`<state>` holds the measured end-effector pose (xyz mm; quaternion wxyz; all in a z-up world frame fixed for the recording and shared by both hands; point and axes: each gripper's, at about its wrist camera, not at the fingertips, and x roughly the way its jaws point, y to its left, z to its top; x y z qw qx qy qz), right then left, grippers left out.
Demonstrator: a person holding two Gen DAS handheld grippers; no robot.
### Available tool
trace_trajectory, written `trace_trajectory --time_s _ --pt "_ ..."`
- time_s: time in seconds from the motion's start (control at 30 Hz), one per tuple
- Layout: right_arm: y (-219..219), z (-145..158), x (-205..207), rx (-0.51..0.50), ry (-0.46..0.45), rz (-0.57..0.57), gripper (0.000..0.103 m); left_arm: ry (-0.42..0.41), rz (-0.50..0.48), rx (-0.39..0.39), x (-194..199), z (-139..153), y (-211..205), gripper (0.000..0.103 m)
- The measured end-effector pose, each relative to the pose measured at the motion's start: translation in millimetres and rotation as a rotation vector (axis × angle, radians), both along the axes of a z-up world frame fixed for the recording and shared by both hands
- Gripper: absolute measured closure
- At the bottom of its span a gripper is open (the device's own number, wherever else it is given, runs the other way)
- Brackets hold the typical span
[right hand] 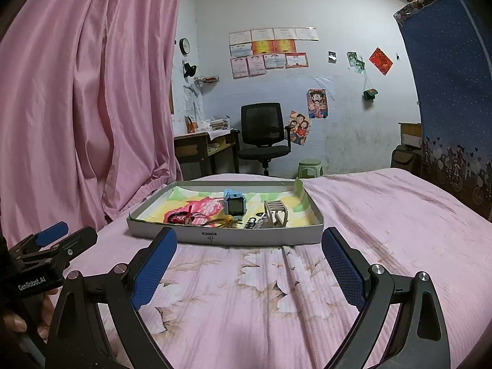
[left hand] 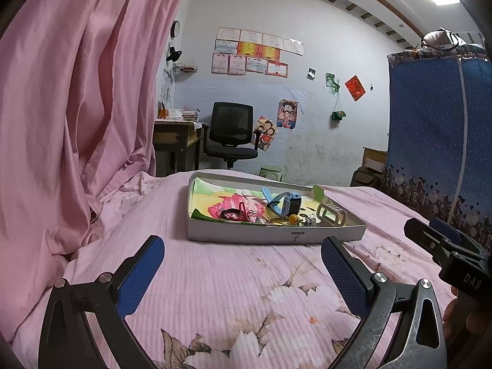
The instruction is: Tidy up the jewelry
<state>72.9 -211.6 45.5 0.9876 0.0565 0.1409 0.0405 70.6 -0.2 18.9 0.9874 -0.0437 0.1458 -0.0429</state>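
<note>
Left tool (left hand: 243, 253): blue-padded fingers spread wide, empty, hovering over the pink floral bedspread (left hand: 246, 301) short of the tray. Right tool (right hand: 249, 246): likewise spread wide and empty, facing the tray's near wall.

Task items: shallow grey cardboard tray (right hand: 227, 238) lined with a bright flower-print sheet, lying on the bed. Inside: light-blue child's smartwatch (right hand: 232, 204) propped near the middle; red-and-black cord bracelet (right hand: 181, 216) on its left; amber bead on a yellow cord (right hand: 228, 219) in front; small dark metal clasp or chain piece (right hand: 250, 224), too small to identify; beige slotted plastic band or holder (right hand: 275, 213) at right.

Risks, as judged: cords lie overlapping, so lifting one may drag its neighbours. The soft bed gives under pressure; pushing on the tray could tip it and slide the contents together. Small pieces sit close against the near wall, which may block a low approach.

Surroundings: pink curtain (right hand: 86, 98) at left, blue fabric wardrobe (right hand: 455, 86) at right, black mesh office chair (right hand: 264, 132) and wooden desk (right hand: 200, 147) beyond the bed. None obstructs either tool.
</note>
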Motion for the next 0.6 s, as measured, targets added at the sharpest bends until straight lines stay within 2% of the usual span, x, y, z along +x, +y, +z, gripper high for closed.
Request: trace_trajectory --time_s 0.6 --pt "-0.6 -0.4 0.1 0.001 0.000 0.000 0.010 -0.001 0.000 0.001 -1.1 -0.1 -0.3 0.000"
